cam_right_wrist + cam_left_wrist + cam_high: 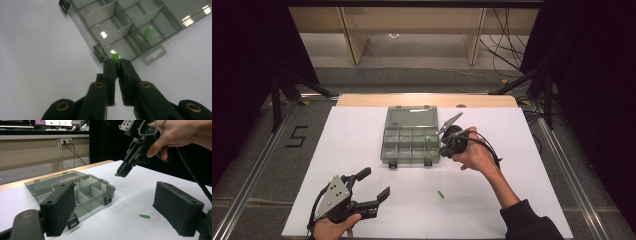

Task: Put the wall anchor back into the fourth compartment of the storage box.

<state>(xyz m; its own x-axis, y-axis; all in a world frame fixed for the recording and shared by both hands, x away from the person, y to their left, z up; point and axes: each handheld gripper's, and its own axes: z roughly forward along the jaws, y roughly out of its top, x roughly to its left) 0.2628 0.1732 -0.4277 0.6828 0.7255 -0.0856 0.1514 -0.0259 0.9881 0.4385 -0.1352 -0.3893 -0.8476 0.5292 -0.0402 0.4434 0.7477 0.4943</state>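
resting near the front left of the organizer box (pixel 410 136), the left gripper (pixel 371 188) is held with jaws wide apart, nothing between them. a loose green piece (pixel 440 194) lies in front of the box. at the box's right edge, the right gripper (pixel 117 65) is clamped on a green peg (pixel 115 60), judged light, stiff and slippery; it is best pinched across its flat sides. another peg (pixel 148 34) is seen inside a compartment.

High view overhead; gripper views low, close; all share organizer box (pixel 410 136).
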